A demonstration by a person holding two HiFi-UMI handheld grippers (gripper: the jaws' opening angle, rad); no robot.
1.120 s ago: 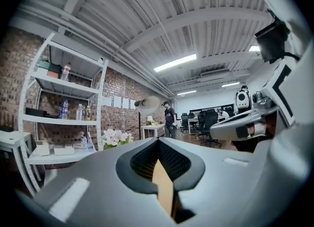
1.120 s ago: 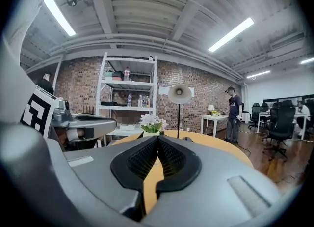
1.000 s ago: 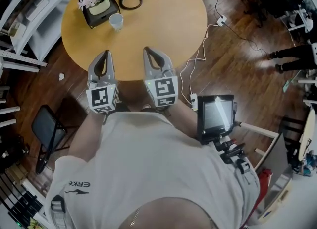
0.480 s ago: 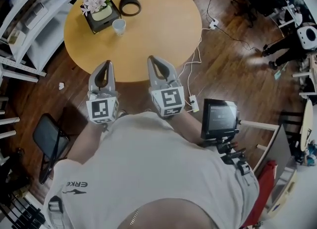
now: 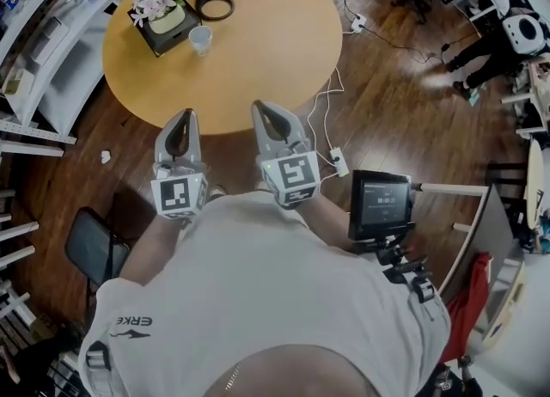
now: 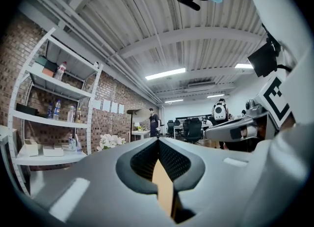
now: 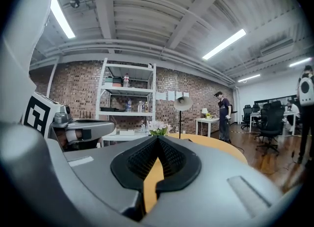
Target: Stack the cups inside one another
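The left hand-held gripper (image 5: pixel 181 117) has its jaws clenched with nothing between them. The right hand-held gripper (image 5: pixel 263 108) is likewise clenched and empty. Both point roughly level, side by side, with their tips at the near edge of the round yellow wooden table (image 5: pixel 275 43). The white paper cup (image 5: pixel 200 39) stands upright on the far left of the table, well apart from both. It is just beside the black square planter with pale flowers (image 5: pixel 159 10) and near the black round lamp base (image 5: pixel 213 2).
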